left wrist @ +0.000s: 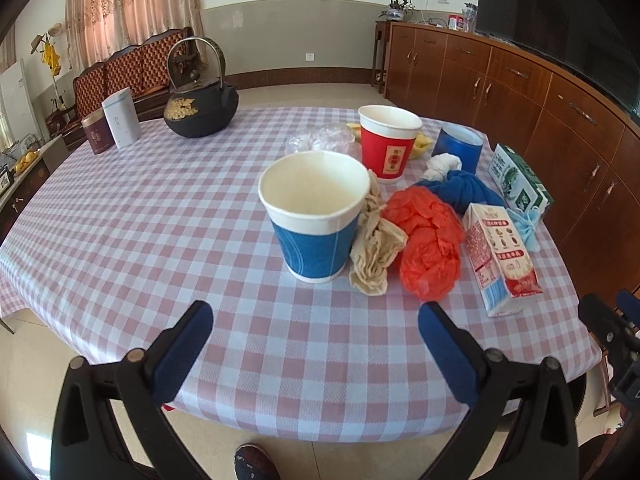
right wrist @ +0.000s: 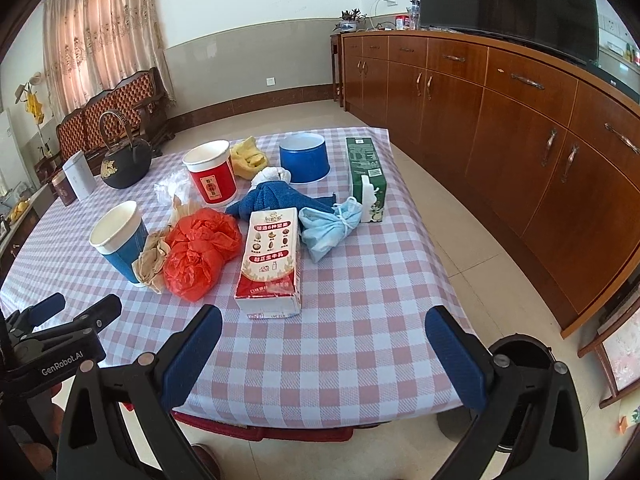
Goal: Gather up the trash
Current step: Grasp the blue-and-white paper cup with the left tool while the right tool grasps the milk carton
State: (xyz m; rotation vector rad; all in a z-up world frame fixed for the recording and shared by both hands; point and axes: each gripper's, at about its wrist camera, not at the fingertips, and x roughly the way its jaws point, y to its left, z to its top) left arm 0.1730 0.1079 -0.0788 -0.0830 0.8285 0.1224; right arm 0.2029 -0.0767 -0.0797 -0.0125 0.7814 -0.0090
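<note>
Lying straight ahead of the right gripper, a red-and-white milk carton is the nearest piece of trash.

The carton rests flat on the checked pink-and-white bench, its long axis running away from the right gripper, the near end just beyond the blue-padded fingers, which stand wide apart and hold nothing. Touching its left side is a crumpled red plastic bag, with a wad of beige paper against a blue paper cup beyond that; a bundled pale-blue face mask sits just to its right. The left gripper, also spread wide and empty, faces the blue cup squarely, so the carton lies off to its right. By that layout I judge the right arm better placed for the carton. A dark bin shows low, off the bench's right edge.
</note>
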